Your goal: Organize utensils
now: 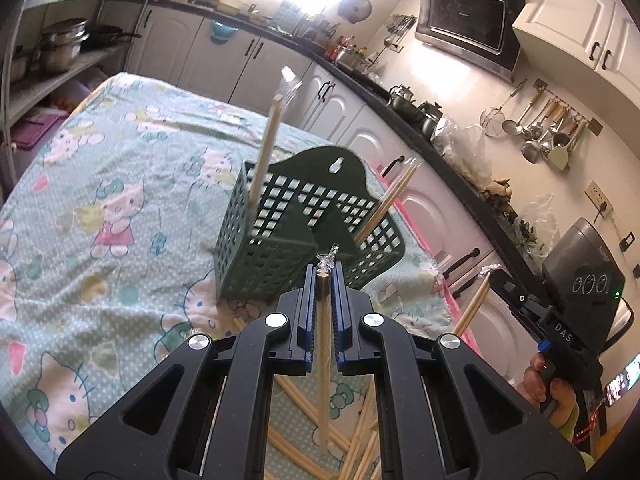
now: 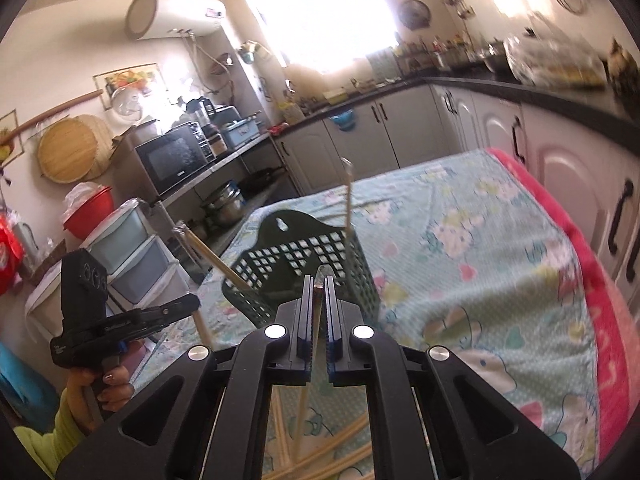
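Observation:
A dark green slotted utensil holder [image 1: 280, 236] [image 2: 352, 264] stands on the cartoon-print tablecloth [image 1: 100, 200]. One wooden chopstick [image 1: 266, 148] stands upright in one compartment, and two more [image 1: 390, 196] lean out of the other. My left gripper [image 1: 323, 280] is shut on a plastic-tipped chopstick [image 1: 323, 344], just in front of the holder. My right gripper [image 2: 319, 284] is likewise shut on a chopstick [image 2: 310, 360] near the holder. Each gripper shows in the other's view, the right gripper [image 1: 506, 286] beside the holder with its chopstick [image 1: 474, 304], and the left gripper [image 2: 192, 304].
Several loose chopsticks [image 1: 360, 440] [image 2: 328, 452] lie on the cloth under both grippers. Kitchen cabinets [image 1: 256, 60] and a dark counter [image 1: 440, 152] run behind and beside the table. A pink table edge [image 2: 600, 304] borders the cloth. Shelves with pots [image 1: 64, 44] stand to one side.

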`<action>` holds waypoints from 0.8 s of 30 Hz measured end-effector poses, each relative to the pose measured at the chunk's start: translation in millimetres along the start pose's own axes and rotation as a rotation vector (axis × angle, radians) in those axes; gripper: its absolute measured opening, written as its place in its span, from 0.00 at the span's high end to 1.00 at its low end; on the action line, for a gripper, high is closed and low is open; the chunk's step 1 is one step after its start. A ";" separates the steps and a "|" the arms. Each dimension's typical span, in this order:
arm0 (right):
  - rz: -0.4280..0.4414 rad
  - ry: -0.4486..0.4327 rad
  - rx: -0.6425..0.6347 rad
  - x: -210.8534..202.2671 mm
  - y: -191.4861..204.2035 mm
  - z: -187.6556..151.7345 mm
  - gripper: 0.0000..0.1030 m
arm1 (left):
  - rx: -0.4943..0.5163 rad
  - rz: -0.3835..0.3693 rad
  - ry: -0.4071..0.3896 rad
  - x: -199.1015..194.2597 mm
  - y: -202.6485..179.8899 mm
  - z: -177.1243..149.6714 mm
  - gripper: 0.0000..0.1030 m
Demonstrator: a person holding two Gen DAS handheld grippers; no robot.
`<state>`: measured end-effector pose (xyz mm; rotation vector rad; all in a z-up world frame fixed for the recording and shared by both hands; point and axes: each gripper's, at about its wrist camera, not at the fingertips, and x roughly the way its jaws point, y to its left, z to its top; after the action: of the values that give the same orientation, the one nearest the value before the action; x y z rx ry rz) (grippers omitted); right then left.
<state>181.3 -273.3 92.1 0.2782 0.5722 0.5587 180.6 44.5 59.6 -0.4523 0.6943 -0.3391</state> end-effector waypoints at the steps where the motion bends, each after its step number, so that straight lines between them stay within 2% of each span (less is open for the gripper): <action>1: 0.003 -0.007 -0.013 -1.5 4.5 2.6 0.96 | 0.008 -0.001 -0.003 -0.7 -3.3 2.0 0.96; 12: 0.025 -0.078 -0.100 -6.9 38.4 28.2 0.96 | 0.069 -0.021 -0.050 -10.9 -33.9 23.4 0.96; 24: 0.031 -0.173 -0.134 -21.0 52.0 58.3 0.96 | 0.124 -0.019 -0.141 -29.6 -59.9 55.6 0.96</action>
<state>178.6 -248.4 169.1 0.2064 0.3617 0.5942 188.0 22.5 143.3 -0.3612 0.5285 -0.3619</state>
